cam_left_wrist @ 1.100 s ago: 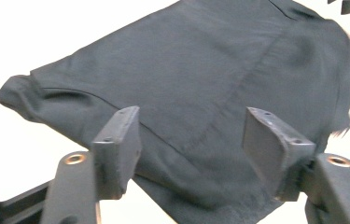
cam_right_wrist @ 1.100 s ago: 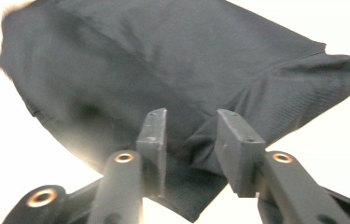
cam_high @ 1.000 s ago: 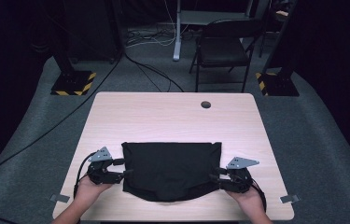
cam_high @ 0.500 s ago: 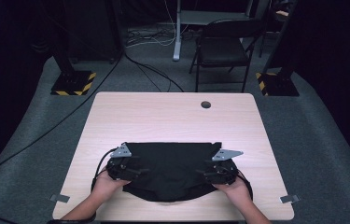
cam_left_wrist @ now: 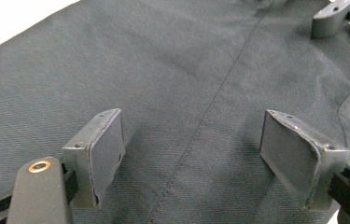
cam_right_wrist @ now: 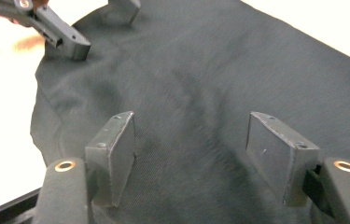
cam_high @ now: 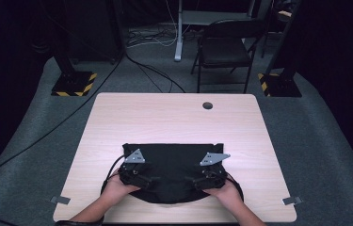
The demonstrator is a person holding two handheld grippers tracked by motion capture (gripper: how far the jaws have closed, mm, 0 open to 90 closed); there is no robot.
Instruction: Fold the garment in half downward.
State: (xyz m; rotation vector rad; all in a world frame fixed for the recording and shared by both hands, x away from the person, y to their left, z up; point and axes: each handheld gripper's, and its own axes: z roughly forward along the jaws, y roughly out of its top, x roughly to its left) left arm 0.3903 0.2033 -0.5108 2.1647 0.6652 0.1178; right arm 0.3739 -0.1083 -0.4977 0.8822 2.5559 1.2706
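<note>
1. High view: left gripper [cam_high: 151, 180] and right gripper [cam_high: 189, 181] over black cloth [cam_high: 172, 160] lying flat on near half of table [cam_high: 174, 117].
2. Left gripper view: jaws apart, just been opening, bare cloth between, nothing clamped.
3. Right gripper view: jaws likewise spread, just been opening, above cloth.

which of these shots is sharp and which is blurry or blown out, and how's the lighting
High view: soft, the table lit, the room around it dark. Left gripper view: sharp weave and seam on the black garment, table corners blown out white. Right gripper view: fabric slightly smeared by motion blur, the other gripper far off, table washed out pale.
</note>
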